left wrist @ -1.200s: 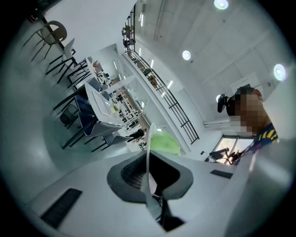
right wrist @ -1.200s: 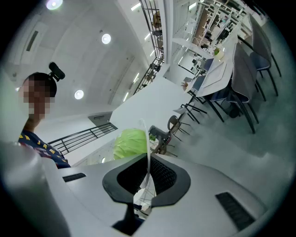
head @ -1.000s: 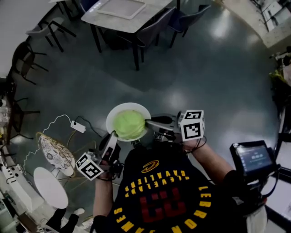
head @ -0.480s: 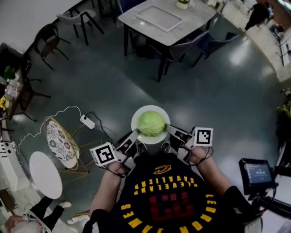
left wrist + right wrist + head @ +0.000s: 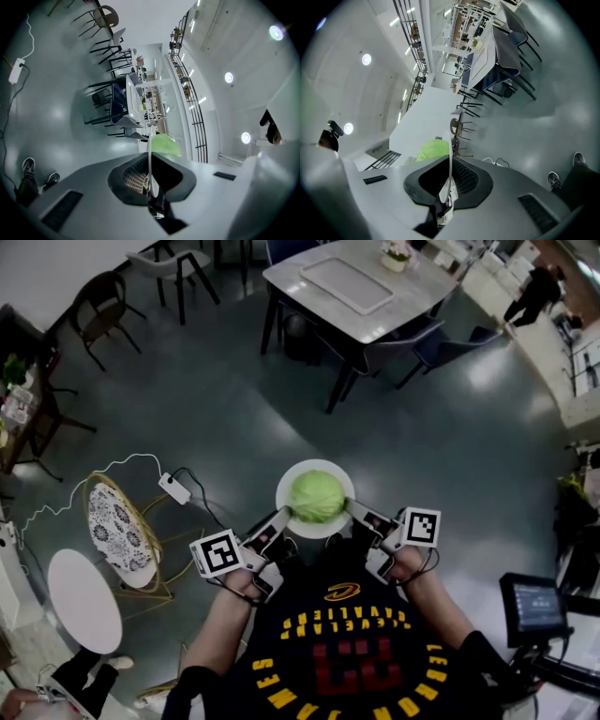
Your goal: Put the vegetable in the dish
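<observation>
A round white dish (image 5: 293, 522) is held in the air in front of my chest, with a pale green cabbage (image 5: 317, 496) resting on it. My left gripper (image 5: 280, 522) is shut on the dish's left rim and my right gripper (image 5: 355, 511) is shut on its right rim. In the left gripper view the dish (image 5: 150, 157) shows edge-on between the jaws of the left gripper (image 5: 151, 177), and the cabbage (image 5: 165, 144) bulges to its right. The right gripper view shows the same thin dish (image 5: 449, 161) clamped in the right gripper (image 5: 448, 180), cabbage (image 5: 433, 150) to its left.
A grey floor lies below. A pale table (image 5: 349, 284) with dark chairs stands ahead. At the left are a gold wire chair (image 5: 118, 528), a white power strip (image 5: 174, 488) with its cable and a small round white table (image 5: 84, 600). A screen on a stand (image 5: 536, 606) is at the right.
A second ago only the right gripper reached the dish's rim, the left sat lower beside it. Now both clamp it at opposite sides, and the far table has come nearer in view.
</observation>
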Action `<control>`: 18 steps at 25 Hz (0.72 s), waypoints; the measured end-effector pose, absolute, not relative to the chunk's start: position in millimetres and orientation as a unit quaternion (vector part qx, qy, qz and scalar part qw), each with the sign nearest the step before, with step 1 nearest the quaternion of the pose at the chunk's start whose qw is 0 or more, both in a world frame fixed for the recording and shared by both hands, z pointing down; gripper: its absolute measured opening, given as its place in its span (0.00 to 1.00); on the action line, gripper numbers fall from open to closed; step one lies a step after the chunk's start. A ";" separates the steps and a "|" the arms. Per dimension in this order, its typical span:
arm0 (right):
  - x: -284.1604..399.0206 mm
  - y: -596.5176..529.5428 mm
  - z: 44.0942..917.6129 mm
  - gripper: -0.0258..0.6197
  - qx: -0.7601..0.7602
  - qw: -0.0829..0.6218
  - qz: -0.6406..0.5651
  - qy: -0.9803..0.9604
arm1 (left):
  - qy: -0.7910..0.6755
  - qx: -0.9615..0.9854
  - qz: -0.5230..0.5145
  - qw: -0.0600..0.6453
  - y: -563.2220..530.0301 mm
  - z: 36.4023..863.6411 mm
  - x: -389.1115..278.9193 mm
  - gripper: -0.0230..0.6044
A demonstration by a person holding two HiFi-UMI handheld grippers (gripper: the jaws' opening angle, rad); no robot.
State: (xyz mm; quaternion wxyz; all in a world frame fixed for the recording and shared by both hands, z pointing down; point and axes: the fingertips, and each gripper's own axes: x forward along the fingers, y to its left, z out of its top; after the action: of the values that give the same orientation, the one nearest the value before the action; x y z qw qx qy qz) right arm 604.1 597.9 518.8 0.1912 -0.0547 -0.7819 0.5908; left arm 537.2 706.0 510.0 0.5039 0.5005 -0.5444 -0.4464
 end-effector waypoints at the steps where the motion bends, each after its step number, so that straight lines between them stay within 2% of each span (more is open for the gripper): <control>1: 602.3 598.8 521.0 0.07 -0.053 0.193 0.593 -0.780 | -0.544 0.498 -0.447 0.506 707.0 512.0 535.0 0.06; 8: 576.4 586.3 533.6 0.07 -0.061 0.212 0.602 -0.768 | -0.550 0.475 -0.458 0.512 697.1 520.7 512.4 0.06; 18: 478.8 497.1 544.1 0.07 -0.112 0.230 0.598 -0.760 | -0.583 0.437 -0.475 0.494 610.8 526.1 429.1 0.07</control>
State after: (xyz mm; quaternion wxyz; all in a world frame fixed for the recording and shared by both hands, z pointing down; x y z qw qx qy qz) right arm 478.8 497.1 544.1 0.2303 -0.1121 -0.7597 0.5977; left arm 429.1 610.8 526.1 0.4938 0.4373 -0.5826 -0.4748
